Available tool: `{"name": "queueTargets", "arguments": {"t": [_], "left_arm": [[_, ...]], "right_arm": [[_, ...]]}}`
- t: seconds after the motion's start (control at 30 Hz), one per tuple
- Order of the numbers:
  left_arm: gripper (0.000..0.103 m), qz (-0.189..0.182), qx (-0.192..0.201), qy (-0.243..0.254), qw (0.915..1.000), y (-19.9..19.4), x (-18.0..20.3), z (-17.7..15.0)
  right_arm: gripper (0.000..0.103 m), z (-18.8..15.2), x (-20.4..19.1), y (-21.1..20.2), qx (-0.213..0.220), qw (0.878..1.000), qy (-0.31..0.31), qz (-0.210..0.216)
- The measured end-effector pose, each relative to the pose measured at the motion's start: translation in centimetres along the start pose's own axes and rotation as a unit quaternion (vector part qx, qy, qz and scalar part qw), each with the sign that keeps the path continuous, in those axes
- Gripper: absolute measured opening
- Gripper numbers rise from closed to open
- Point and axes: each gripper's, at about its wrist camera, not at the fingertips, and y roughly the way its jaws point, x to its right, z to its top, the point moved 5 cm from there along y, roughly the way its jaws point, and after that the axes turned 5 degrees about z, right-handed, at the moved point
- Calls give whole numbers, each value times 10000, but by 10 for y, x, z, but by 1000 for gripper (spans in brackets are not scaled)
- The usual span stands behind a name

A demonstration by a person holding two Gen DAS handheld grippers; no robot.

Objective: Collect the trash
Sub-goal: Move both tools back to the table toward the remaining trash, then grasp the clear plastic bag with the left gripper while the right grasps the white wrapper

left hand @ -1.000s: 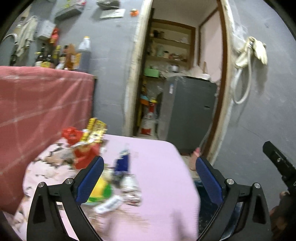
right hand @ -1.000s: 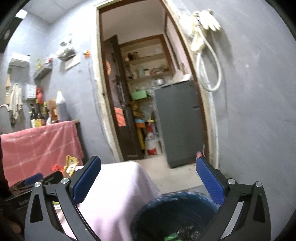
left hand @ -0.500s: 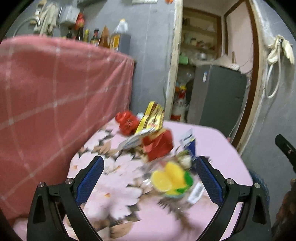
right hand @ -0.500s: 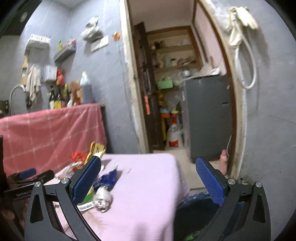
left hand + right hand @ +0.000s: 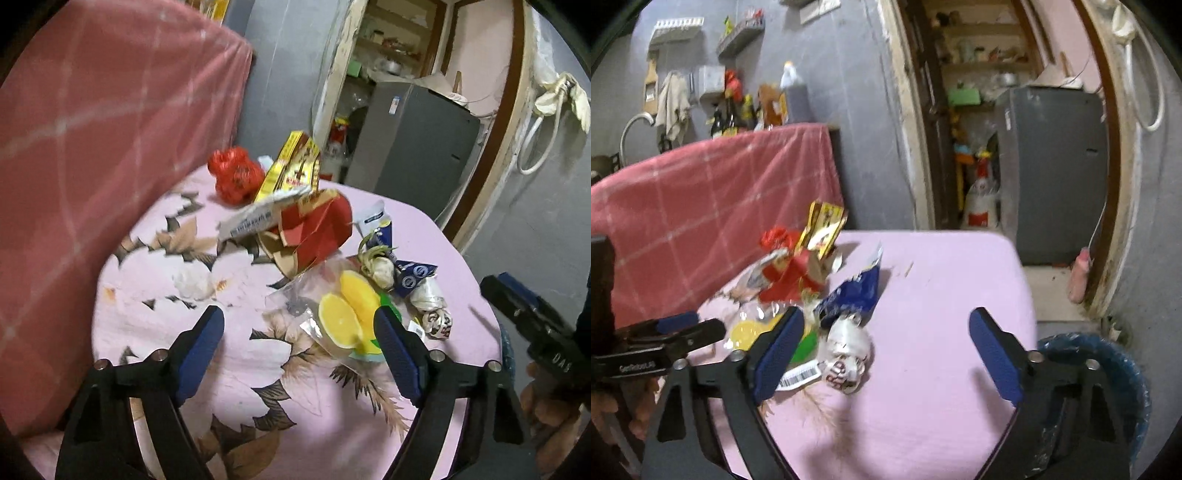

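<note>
Within a second the left gripper (image 5: 299, 326), fingers spread and empty, had swung from the doorway down over the trash pile (image 5: 325, 258) at mid-frame on the bench (image 5: 236, 354), the lemon-print bag (image 5: 343, 317) nearest, so a pick looked imminent, while the right gripper (image 5: 886, 338) hung equally spread near the blue bin (image 5: 1108, 362) at lower right

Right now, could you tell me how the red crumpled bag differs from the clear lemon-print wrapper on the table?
The red crumpled bag is opaque, while the clear lemon-print wrapper is see-through with yellow slices printed on it. The red bag is balled up into a lump; the wrapper lies flatter. The red bag sits at the table's far side by the pink cloth, while the wrapper lies close to the open left gripper. Both rest on the floral tablecloth, ungripped.
</note>
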Motion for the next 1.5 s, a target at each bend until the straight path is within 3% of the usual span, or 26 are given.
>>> {"name": "queueTargets", "arguments": {"t": [0.13, 0.17, 0.47, 0.53, 0.63, 0.73, 0.8, 0.83, 0.9, 1.13, 1.5], "left_arm": [[78, -148, -192, -161, 9996, 9, -4, -1], [73, -188, -230, -205, 9993, 11, -6, -1], [46, -420, -459, -131, 9980, 21, -1, 2], [45, -442, -486, -79, 9978, 22, 2, 2], [35, -530, -530, -127, 9971, 25, 3, 3], [16, -648, -610, -198, 9958, 27, 4, 2], [13, -715, -621, -230, 9952, 26, 5, 1], [6, -744, -596, -220, 9952, 24, 7, 1], [1, -787, -530, -143, 9954, 19, 10, 0], [0, -624, -109, 262, 9976, -10, 27, -7], [0, -383, 776, 464, 9952, -60, 44, -2]], "right_arm": [[65, -8, -5, 15, -320, 9994, -47, 143], [61, -11, -7, 20, -415, 9990, -88, 157], [46, -24, -15, 49, -871, 9958, -68, 289], [45, -27, -17, 53, -932, 9952, -51, 308], [41, -27, -17, 56, -950, 9950, -33, 314], [33, -27, -15, 55, -933, 9950, 46, 343], [31, -28, -13, 53, -902, 9950, 141, 398], [29, -28, -12, 52, -891, 9949, 177, 432], [27, -30, -11, 47, -852, 9948, 233, 504], [24, -35, -18, 24, -700, 9959, 63, 578], [23, -28, -14, -15, -202, 9988, -70, 443]]}}
